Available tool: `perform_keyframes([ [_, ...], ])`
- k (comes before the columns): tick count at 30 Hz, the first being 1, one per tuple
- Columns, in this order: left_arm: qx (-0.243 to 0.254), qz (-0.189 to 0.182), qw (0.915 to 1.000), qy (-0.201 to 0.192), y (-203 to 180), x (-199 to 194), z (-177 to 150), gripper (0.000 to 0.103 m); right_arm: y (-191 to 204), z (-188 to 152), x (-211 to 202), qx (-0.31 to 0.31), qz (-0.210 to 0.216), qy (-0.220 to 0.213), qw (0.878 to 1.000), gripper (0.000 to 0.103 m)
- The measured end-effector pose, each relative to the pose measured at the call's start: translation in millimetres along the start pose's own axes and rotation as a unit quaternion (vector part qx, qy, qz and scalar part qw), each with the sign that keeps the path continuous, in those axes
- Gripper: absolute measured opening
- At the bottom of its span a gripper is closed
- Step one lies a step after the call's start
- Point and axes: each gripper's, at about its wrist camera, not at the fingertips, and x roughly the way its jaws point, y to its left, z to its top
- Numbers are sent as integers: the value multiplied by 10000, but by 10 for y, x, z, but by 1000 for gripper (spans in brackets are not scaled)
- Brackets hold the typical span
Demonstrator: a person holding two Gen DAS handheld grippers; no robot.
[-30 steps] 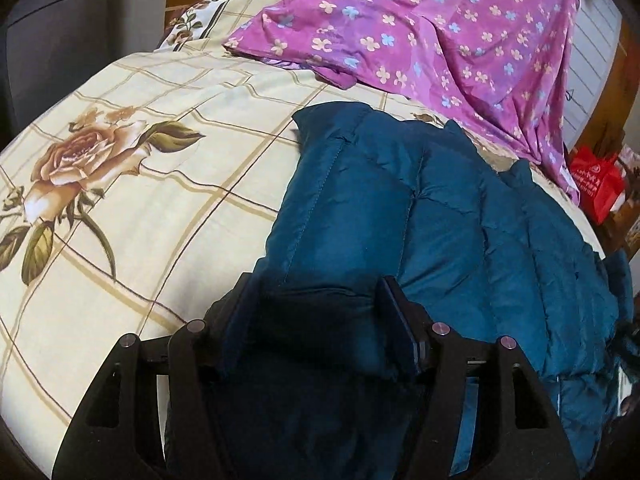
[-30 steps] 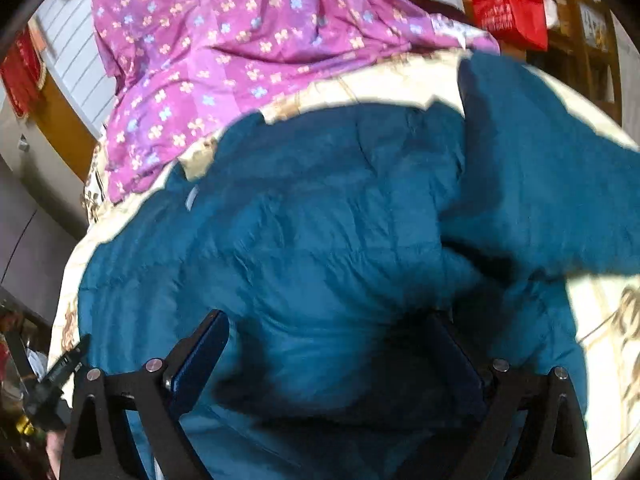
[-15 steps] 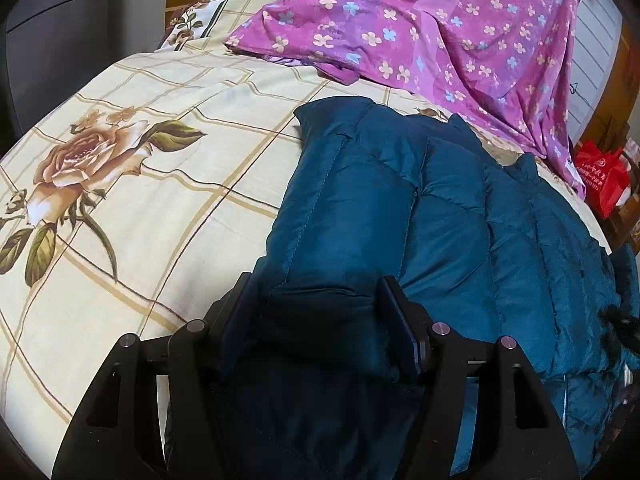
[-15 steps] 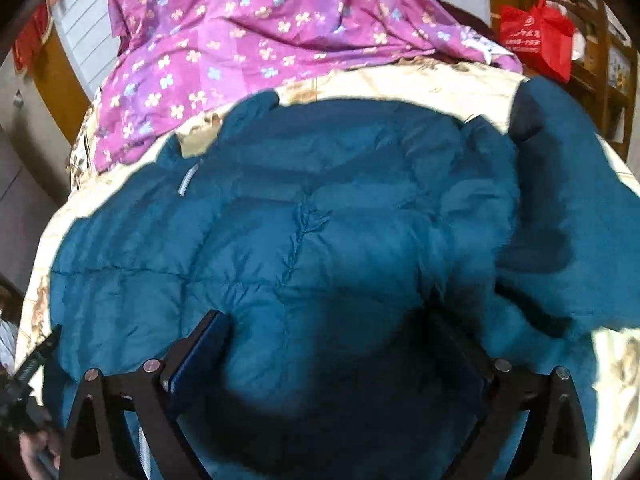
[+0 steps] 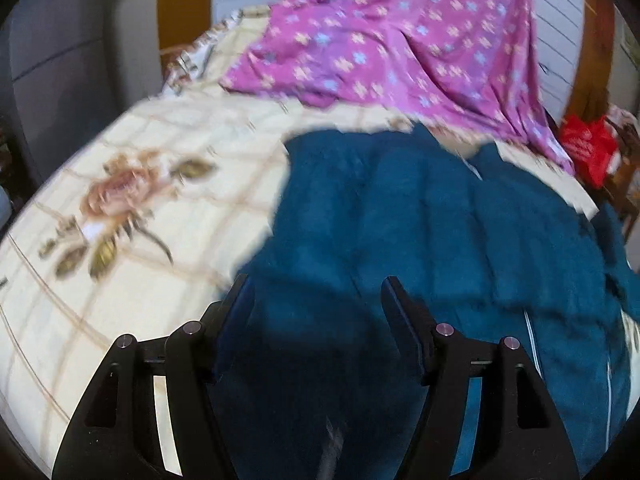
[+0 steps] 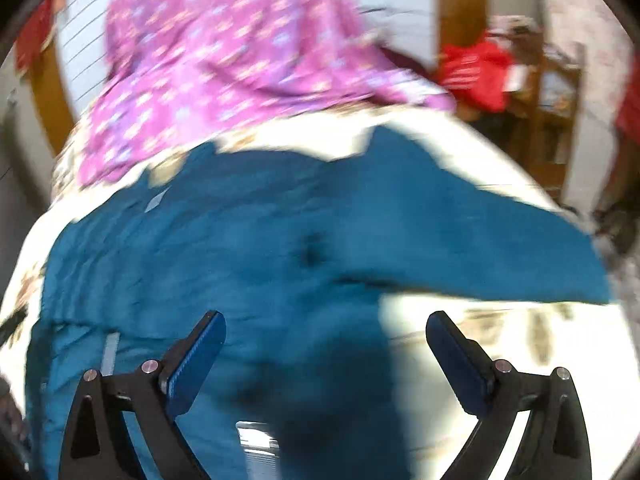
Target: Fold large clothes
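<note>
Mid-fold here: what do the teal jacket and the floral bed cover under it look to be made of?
The teal jacket looks like padded synthetic shell, probably nylon or polyester: puffy stitched panels and a faint sheen, though motion blur hides the weave. The floral bed cover looks like matte printed woven cloth, possibly cotton: flat rose-and-grid print, no shine. Fibre content can't be confirmed from these views.

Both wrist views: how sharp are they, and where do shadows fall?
Left wrist view: moderate motion blur smears the bedspread; the gripper stays crisp above shadowed jacket. Right wrist view: heavier blur; the bedspread looks overexposed near the gripper.
</note>
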Motion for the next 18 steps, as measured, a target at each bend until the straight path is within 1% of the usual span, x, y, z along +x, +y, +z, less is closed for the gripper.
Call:
perform_keyframes([
  [2,49,-125,9998,131,-72,46,-170,66,-526,23,-62,415,-271,-6,9988,100],
  [3,158,-89,9997,181,-124,95,-278,66,-957,7,-92,850,-359,27,9957,100],
  [5,356,110,9991,179,-221,151,-368,66,-1534,-21,-105,1494,-385,103,9880,100],
  [6,411,193,9988,157,-259,152,-364,66,-1940,-77,-115,1954,-347,116,9800,100],
  [7,435,240,9987,113,-283,140,-369,66,-2160,-120,-114,2192,-304,123,9751,100],
  [8,463,319,9984,84,-296,138,-380,66,-2502,-181,-109,2577,-168,154,9660,100],
  [9,494,394,9980,72,-310,139,-386,66,-2744,-227,-76,2872,-47,173,9577,100],
  [11,510,431,9978,59,-308,147,-395,66,-3075,-320,-36,3328,241,122,9426,100],
  [12,468,434,9979,56,-292,147,-394,66,-3270,-391,3,3632,454,108,9306,100],
  [14,350,402,9986,64,-237,153,-391,66,-3443,-465,83,3956,679,96,9159,100],
  [15,277,394,9988,63,-211,154,-384,66,-3534,-492,116,4120,849,-10,9072,100],
  [18,154,396,9991,47,-162,148,-384,66,-3643,-485,151,4352,1056,-267,8937,102],
])
